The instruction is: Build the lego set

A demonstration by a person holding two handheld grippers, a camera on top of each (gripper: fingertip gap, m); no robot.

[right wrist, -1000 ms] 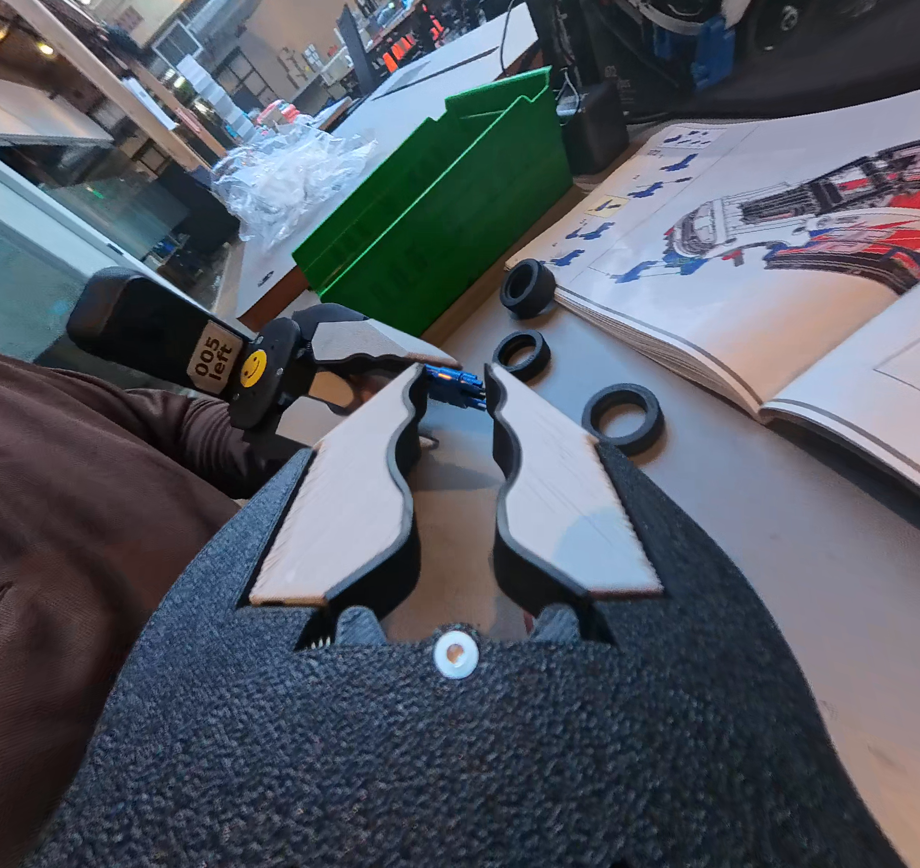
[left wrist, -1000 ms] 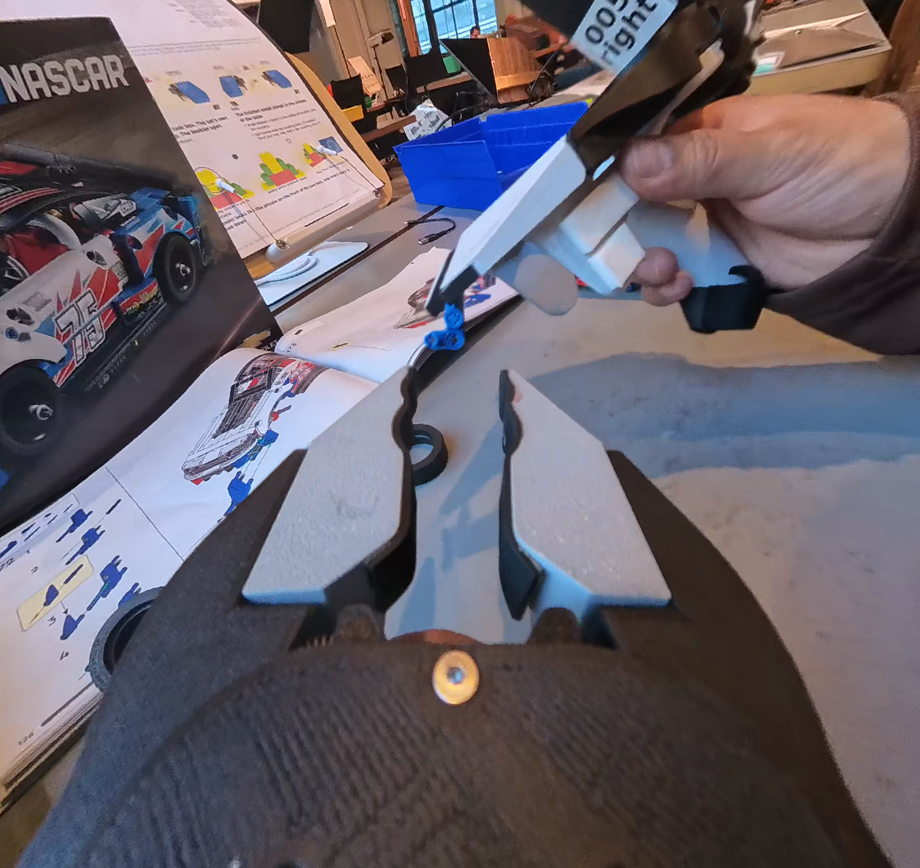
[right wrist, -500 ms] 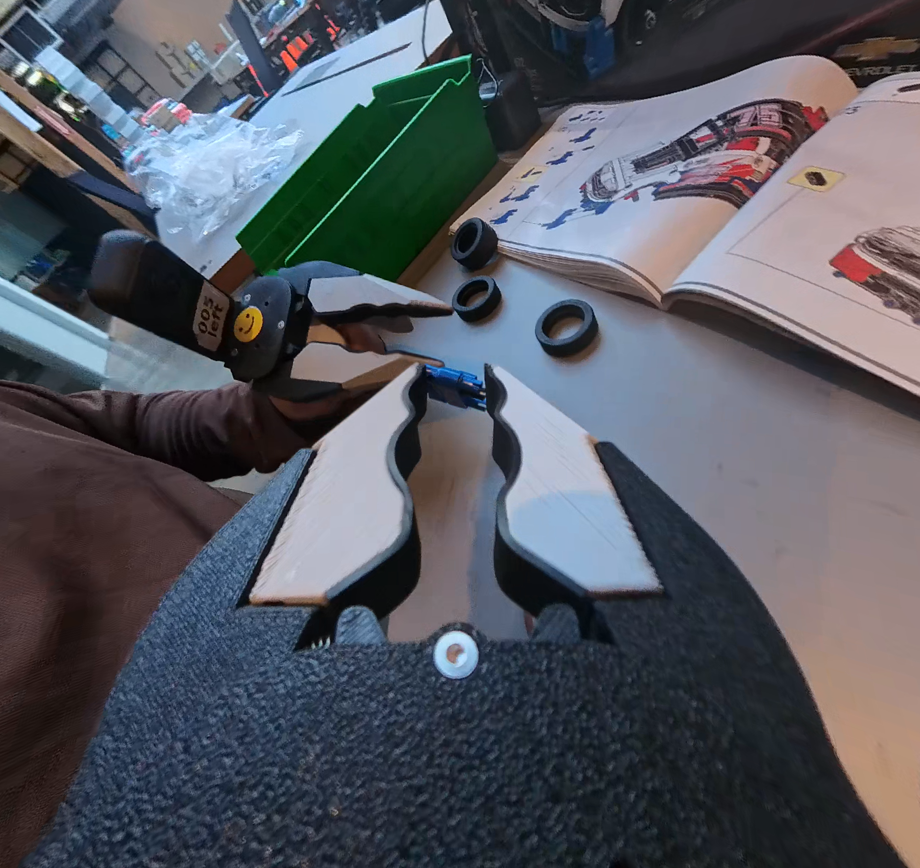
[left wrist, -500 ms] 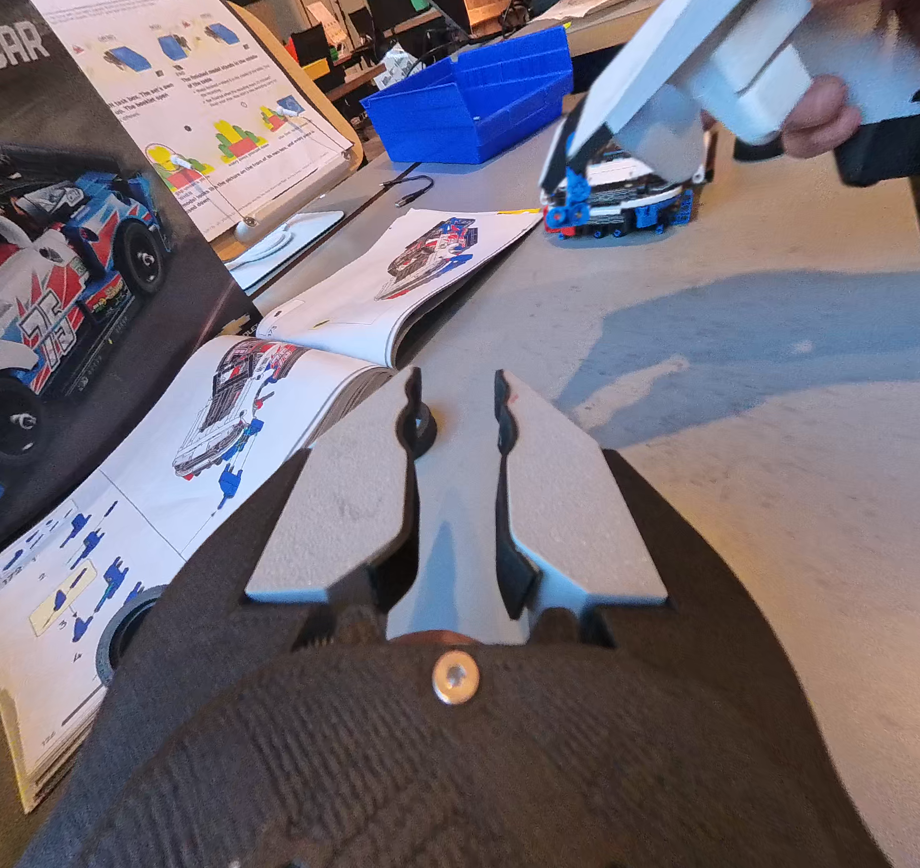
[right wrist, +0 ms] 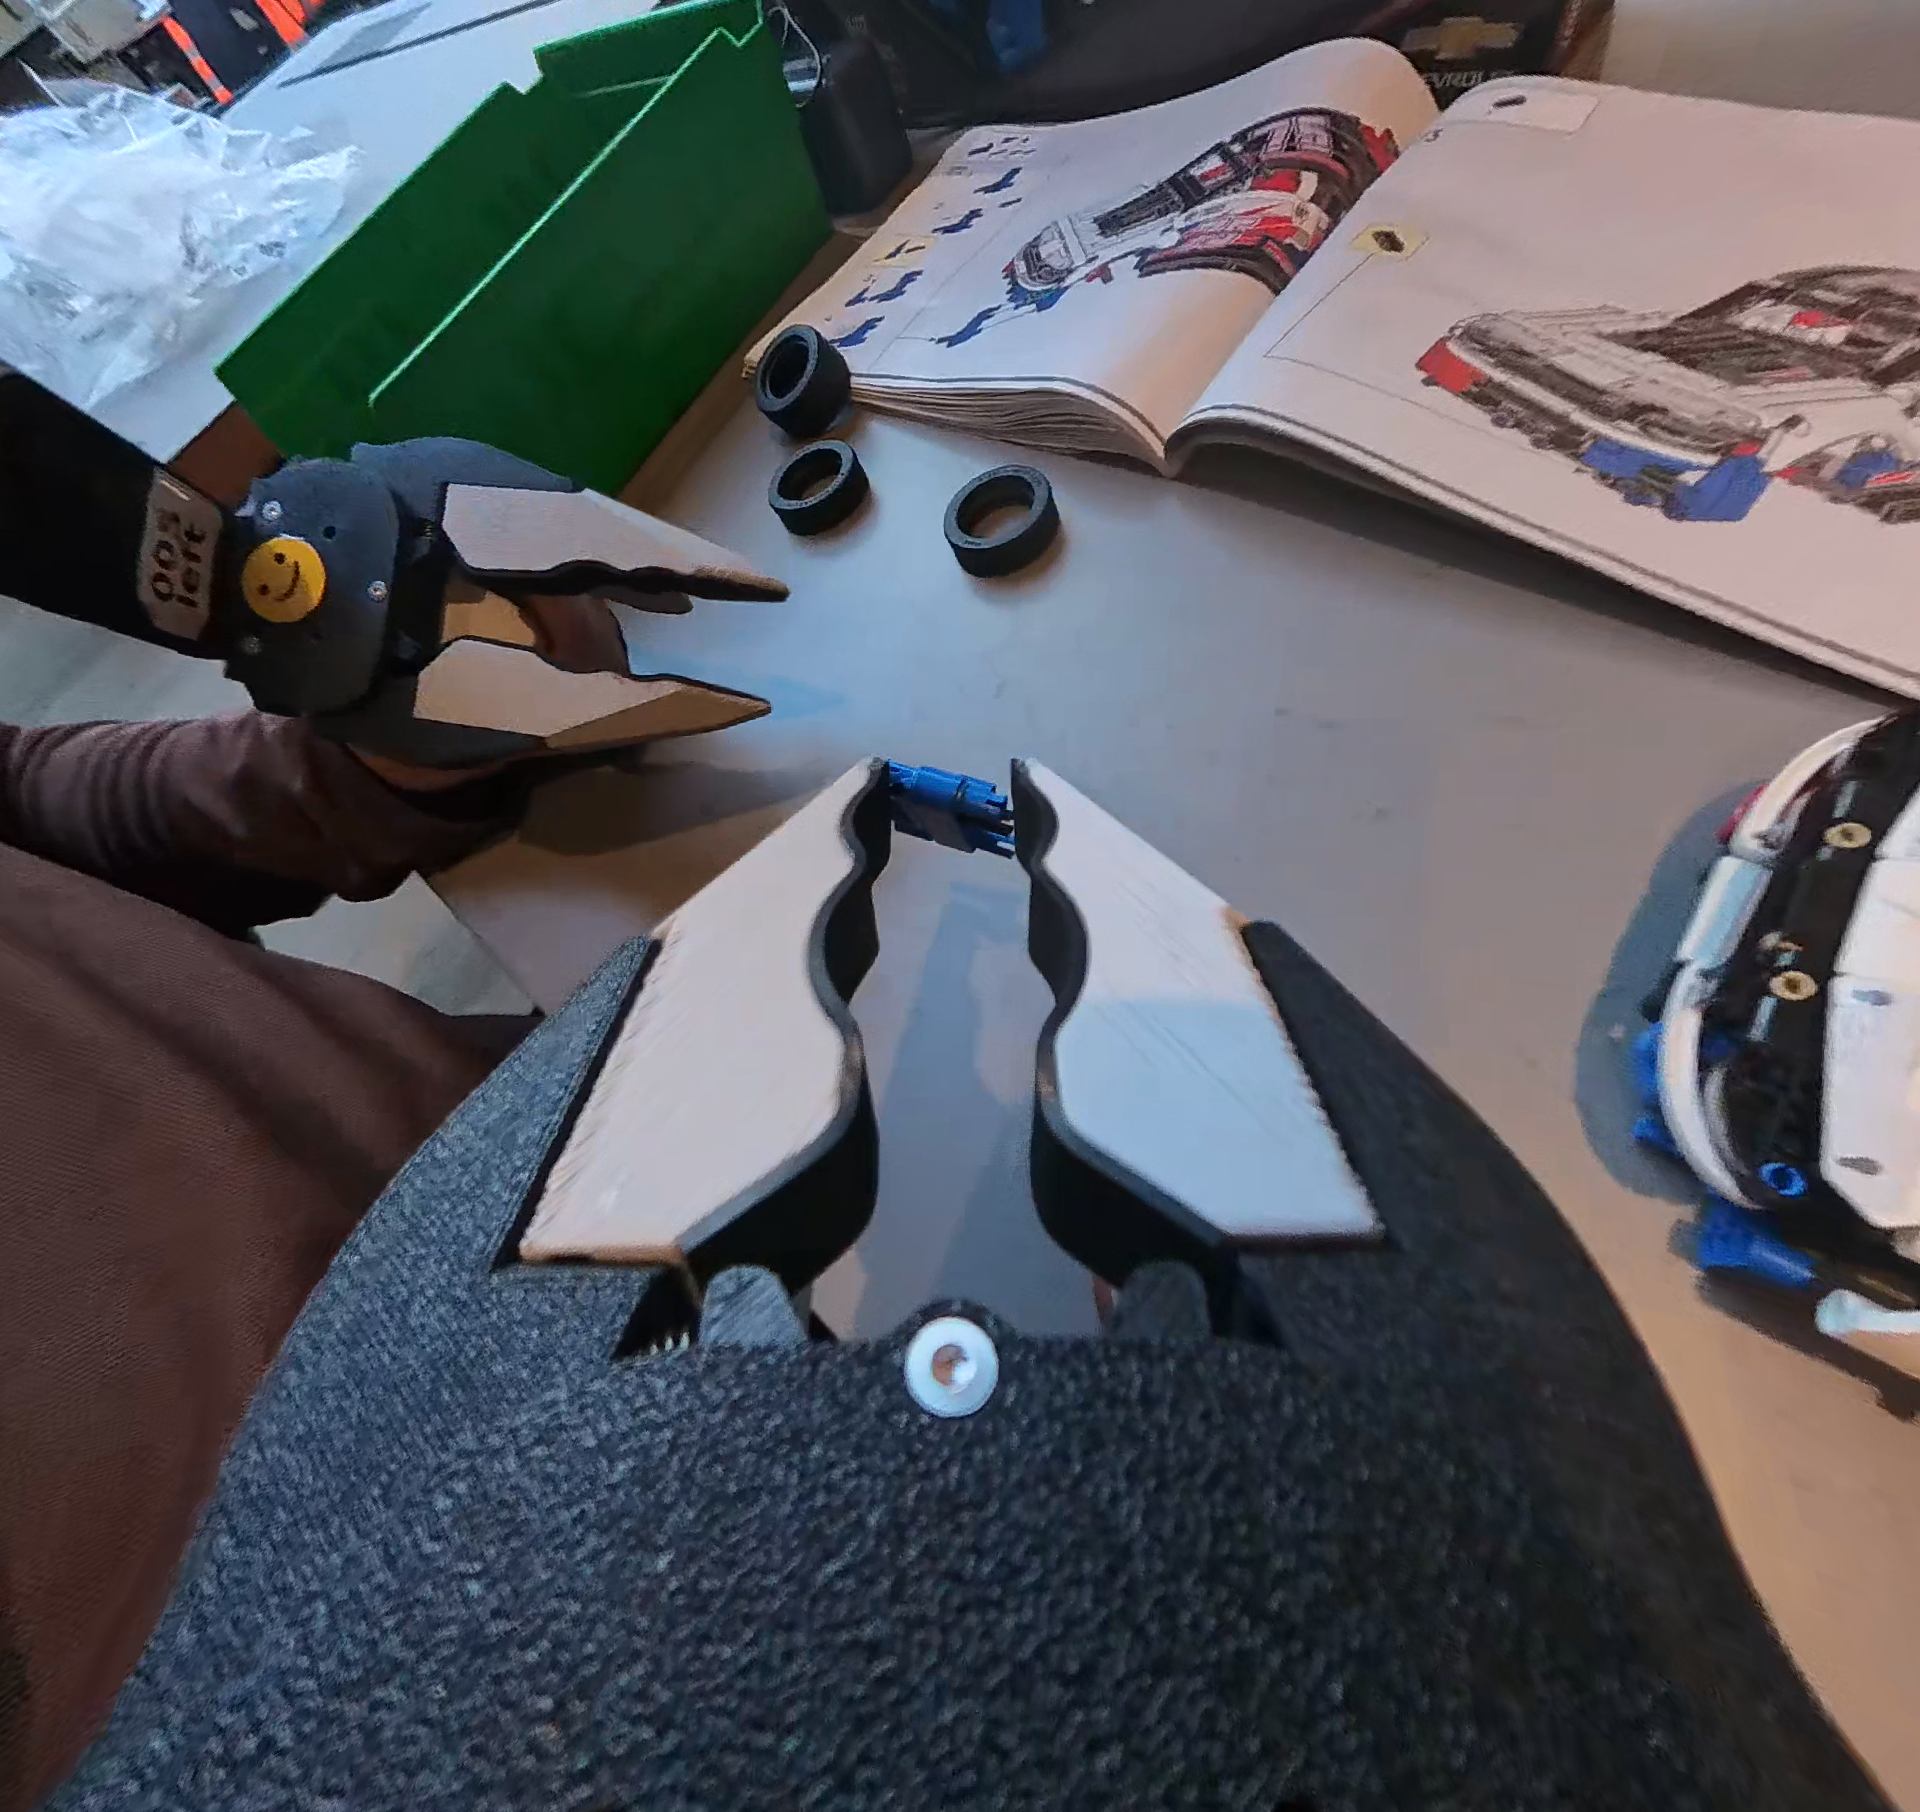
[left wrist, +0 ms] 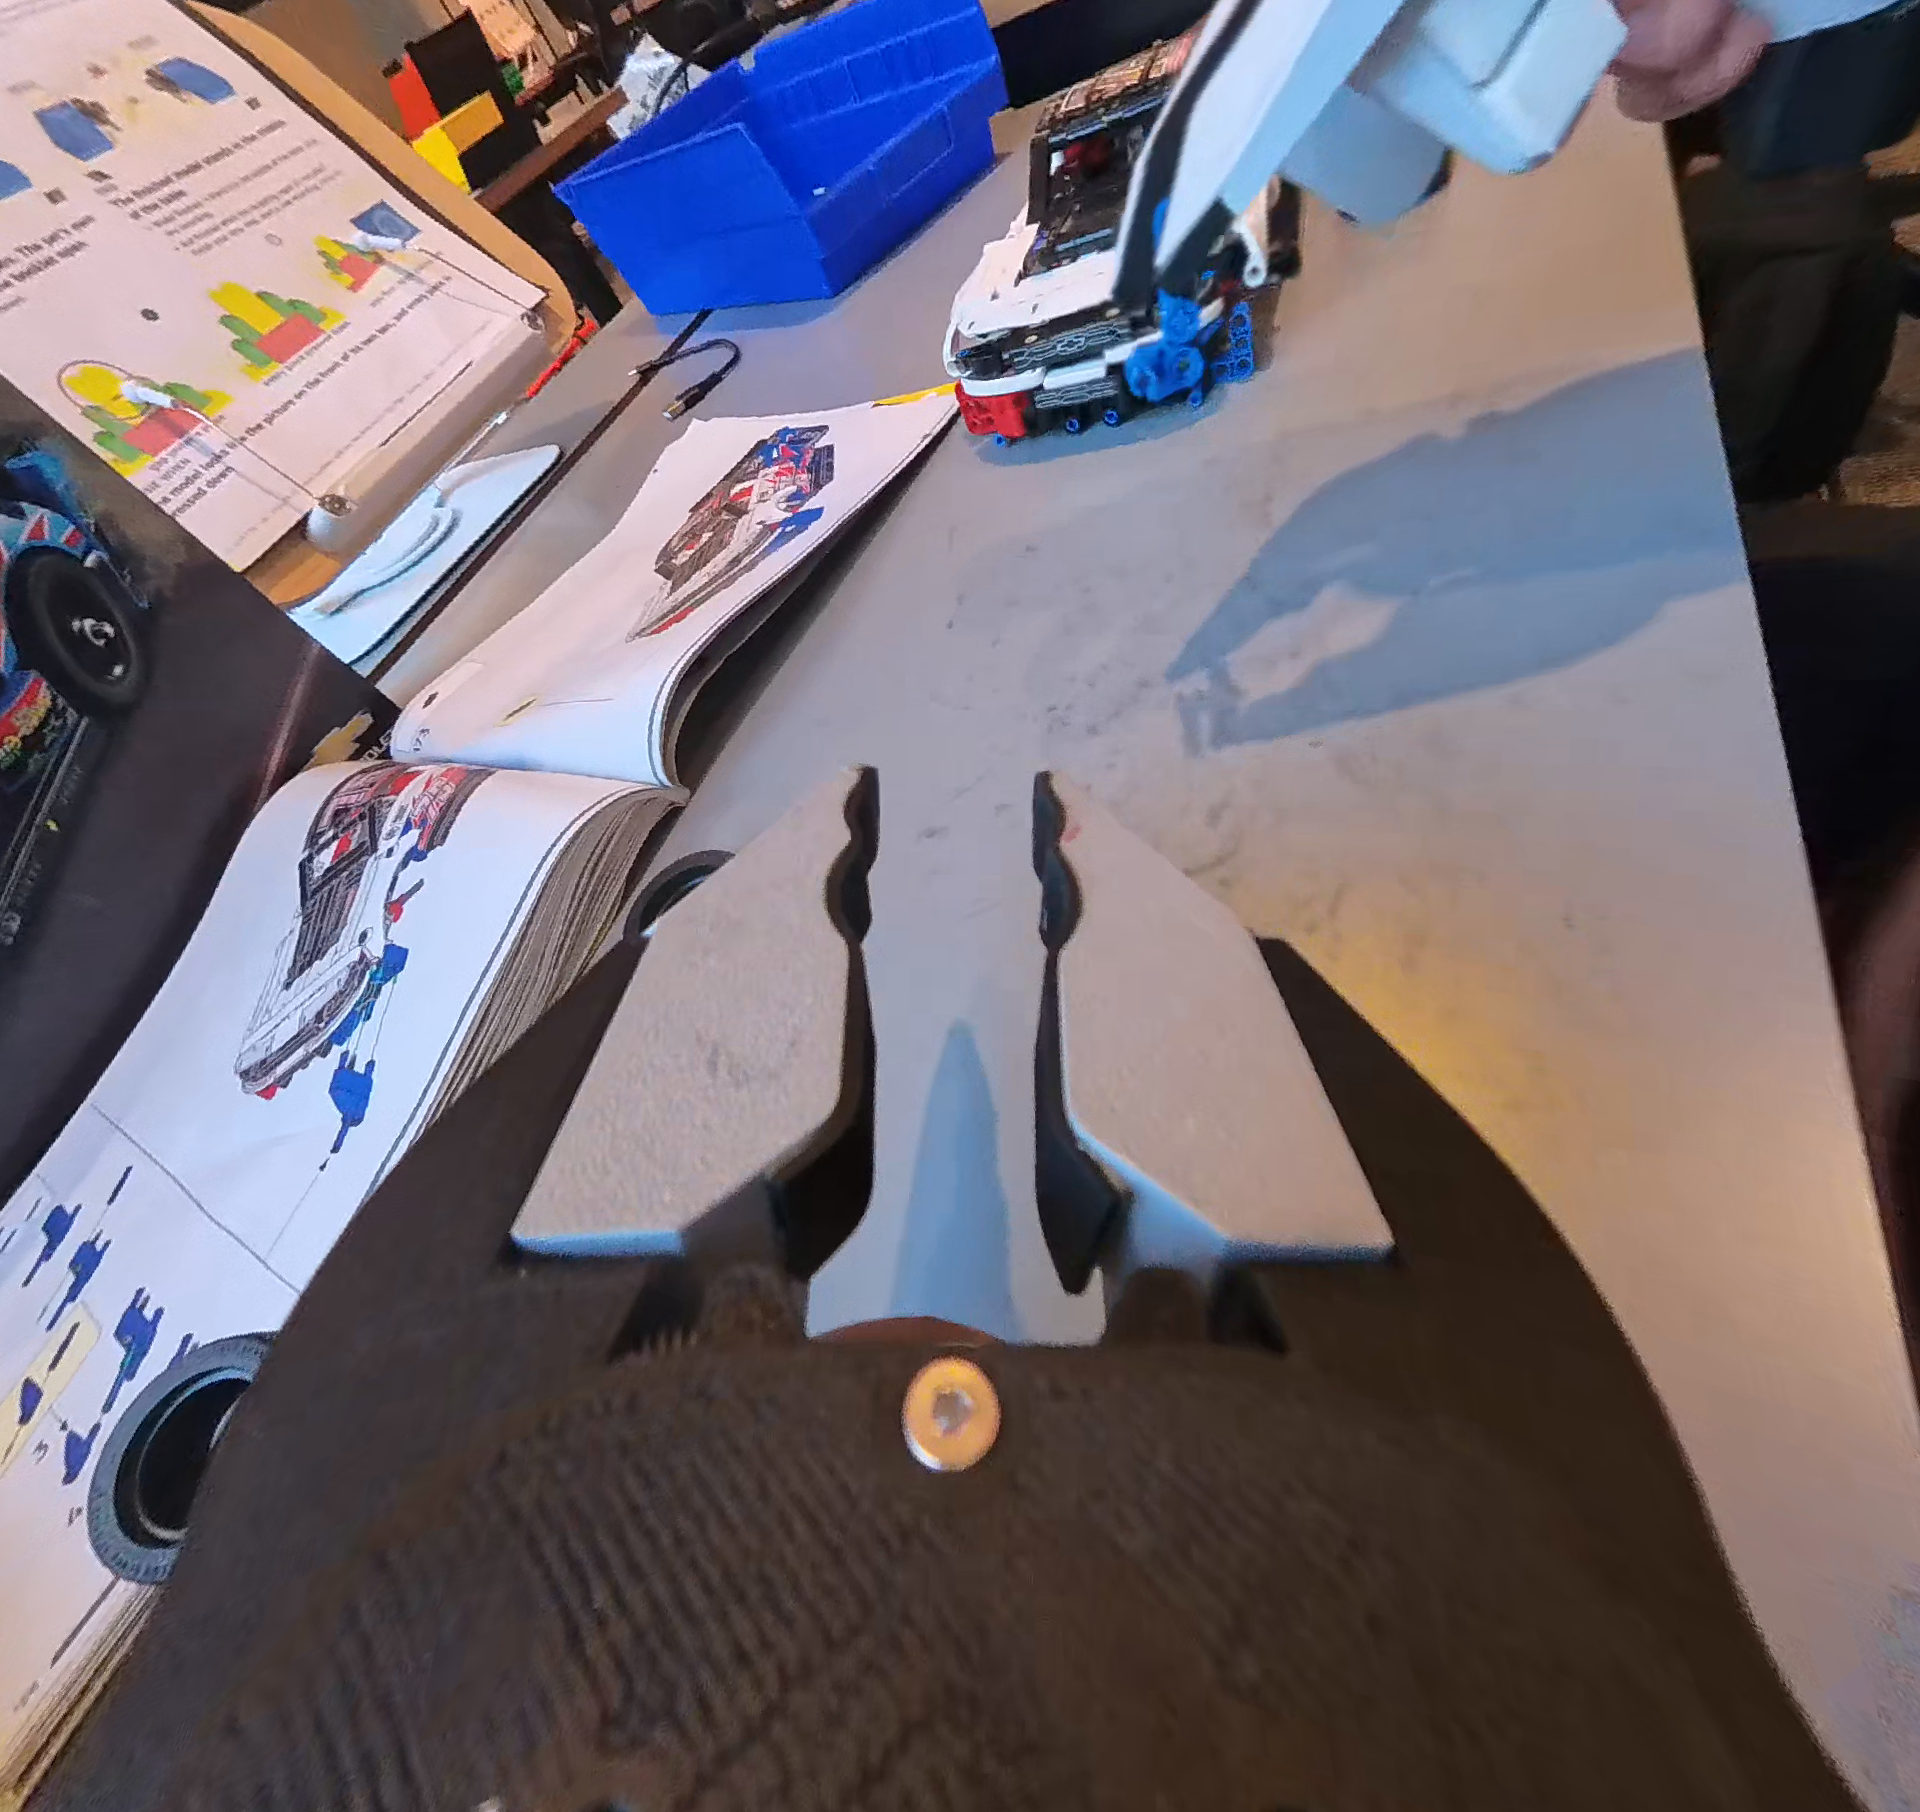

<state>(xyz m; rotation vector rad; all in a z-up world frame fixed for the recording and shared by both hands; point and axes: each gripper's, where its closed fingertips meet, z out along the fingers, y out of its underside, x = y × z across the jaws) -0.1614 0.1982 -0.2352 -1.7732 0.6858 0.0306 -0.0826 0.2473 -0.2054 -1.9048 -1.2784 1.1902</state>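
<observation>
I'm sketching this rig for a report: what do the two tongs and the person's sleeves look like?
Both tongs, left and right, share a rough black body, one centre screw and pale flat wedge fingers with wavy black inner edges. The left body carries a yellow smiley sticker and a white label. The sleeve is brown.

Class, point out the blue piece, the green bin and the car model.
blue piece (right wrist: pixel 951 808), right wrist view, its middle.
green bin (right wrist: pixel 582 308), right wrist view, front wall.
car model (left wrist: pixel 1049 334), left wrist view, white front.
</observation>
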